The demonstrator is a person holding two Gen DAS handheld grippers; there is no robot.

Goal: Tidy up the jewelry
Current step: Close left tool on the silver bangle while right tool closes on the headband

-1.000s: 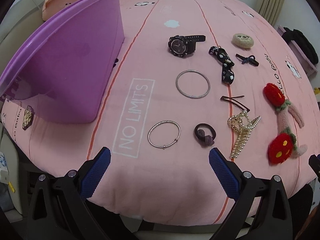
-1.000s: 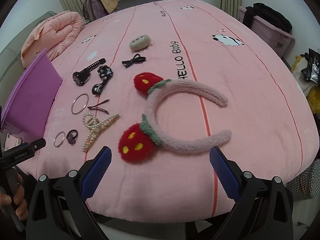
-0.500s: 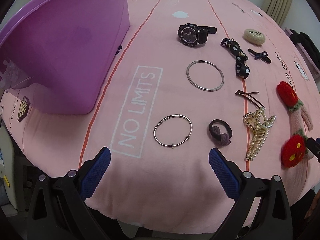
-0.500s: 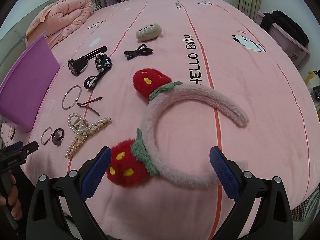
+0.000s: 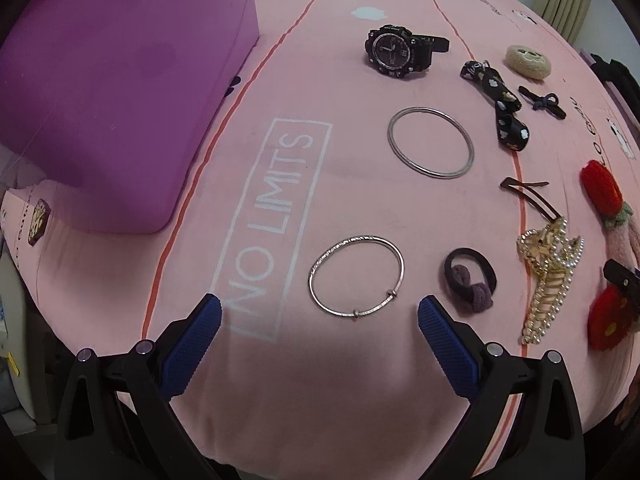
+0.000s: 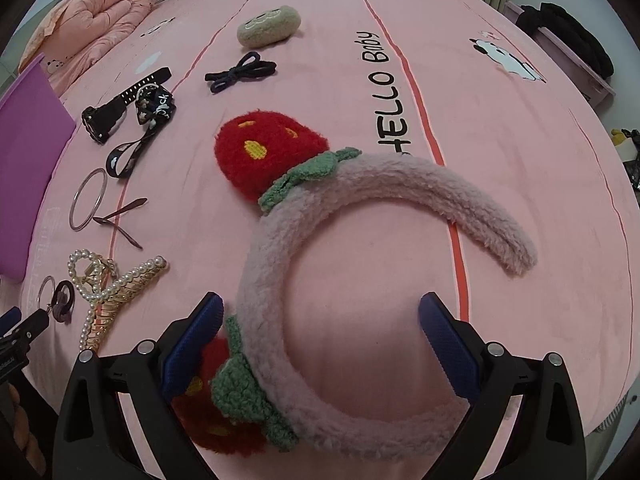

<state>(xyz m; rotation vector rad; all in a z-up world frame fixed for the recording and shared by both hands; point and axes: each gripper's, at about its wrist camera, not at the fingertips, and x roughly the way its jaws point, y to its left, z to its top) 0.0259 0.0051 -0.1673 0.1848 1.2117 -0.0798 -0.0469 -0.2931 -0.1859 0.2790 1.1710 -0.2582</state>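
Observation:
My left gripper is open, just in front of a thin silver bangle lying on the pink bed cover. Beyond it lie a larger silver bangle, a black watch, a purple hair tie and a pearl claw clip. My right gripper is open and straddles the near arc of a fluffy pink headband with red strawberries. The headband's lower strawberry lies under the left finger.
A purple bin stands at the left on the bed. A black bow clip, a small dark bow, a brown hairpin and a beige plush clip lie further back. The bed edge is close below both grippers.
Both grippers have moved forward and down. The thin bangle now sits just ahead of the left fingers, and the headband's arc now lies between the right fingers.

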